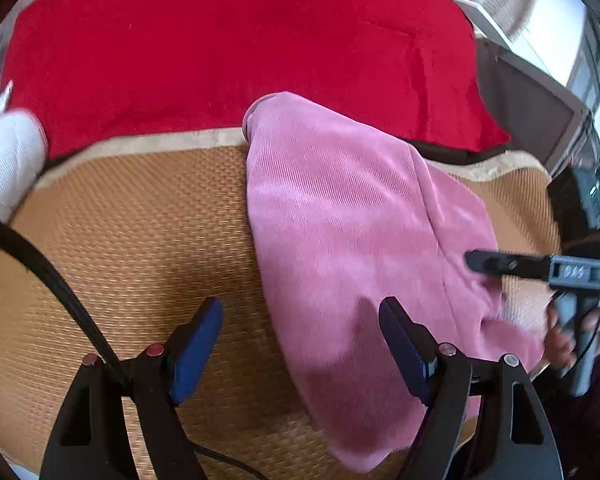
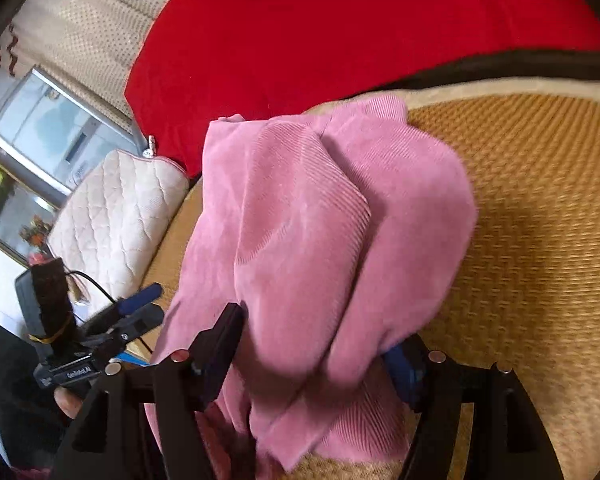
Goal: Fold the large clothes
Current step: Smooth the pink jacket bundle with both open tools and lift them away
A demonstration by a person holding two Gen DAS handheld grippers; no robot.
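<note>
A: Left wrist view first: the left gripper [image 1: 302,344] has its jaws spread wide, nothing pinched. One blue pad hangs over the woven mat [image 1: 132,240], the other over the edge of the pink garment [image 1: 352,240].

B: And that garment lies in a folded heap across the mat, running from the middle of the frame down to the lower right. Ribbed cloth, corduroy by the look of it.

A: Behind it, the whole upper frame is a red blanket [image 1: 220,48]. A white cloth [image 1: 8,160] sits at the far left edge.

B: Over to the right wrist view. The right gripper [image 2: 316,344] has its jaws apart too, and the pink cloth bunches between them, draping over the right pad.

A: Are the pads pressing it?

B: They look loose, the cloth just lies there; blur makes the contact hard to judge.

A: At lower left of that view the other gripper shows, held in a hand [image 2: 66,402]. A quilted cushion [image 2: 116,216] sits beside the mat at middle left.
</note>
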